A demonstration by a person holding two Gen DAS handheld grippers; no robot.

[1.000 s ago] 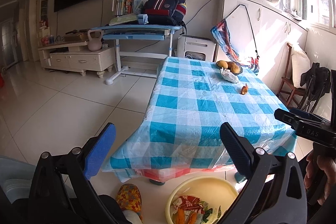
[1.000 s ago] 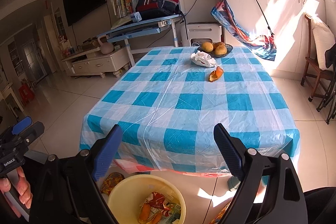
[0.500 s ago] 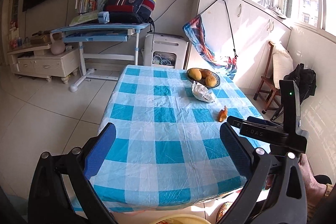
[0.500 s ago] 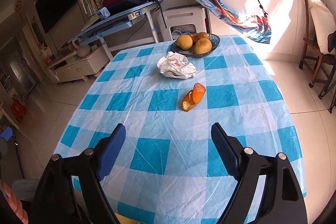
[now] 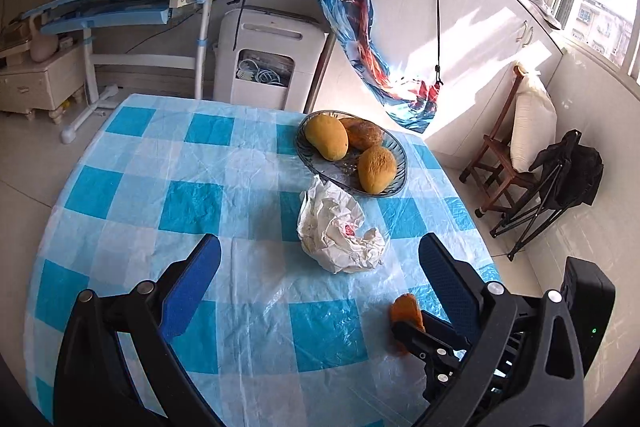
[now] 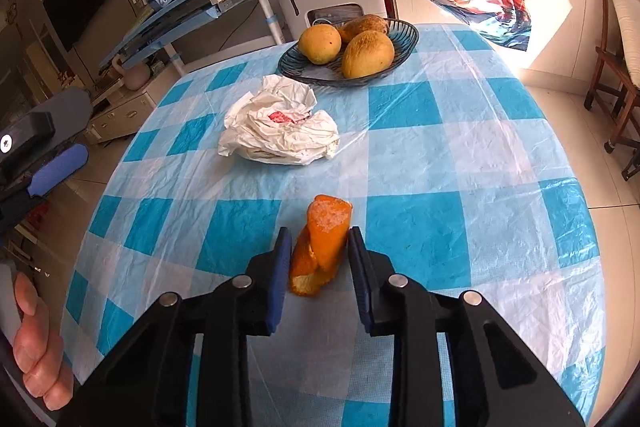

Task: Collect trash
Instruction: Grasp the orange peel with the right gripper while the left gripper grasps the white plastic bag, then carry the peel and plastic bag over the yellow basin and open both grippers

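Observation:
An orange peel (image 6: 322,245) lies on the blue-checked tablecloth (image 6: 440,155). My right gripper (image 6: 318,247) has its blue pads close on both sides of the peel, with a thin gap still showing on each side. In the left wrist view the peel (image 5: 406,311) shows partly behind the right gripper's tip. A crumpled white plastic bag (image 5: 336,231) lies just ahead of my left gripper (image 5: 320,263), which is open and empty above the table. The bag (image 6: 280,131) also shows in the right wrist view.
A dark glass bowl (image 5: 390,147) with three mangoes sits behind the bag, also in the right wrist view (image 6: 400,31). A white appliance (image 5: 268,55), a blue desk (image 5: 120,7) and a wooden chair (image 5: 504,151) stand around the table.
Both grippers moved forward over the table from its near edge. The right gripper dropped to the peel and narrowed around it. The yellow bin on the floor left view.

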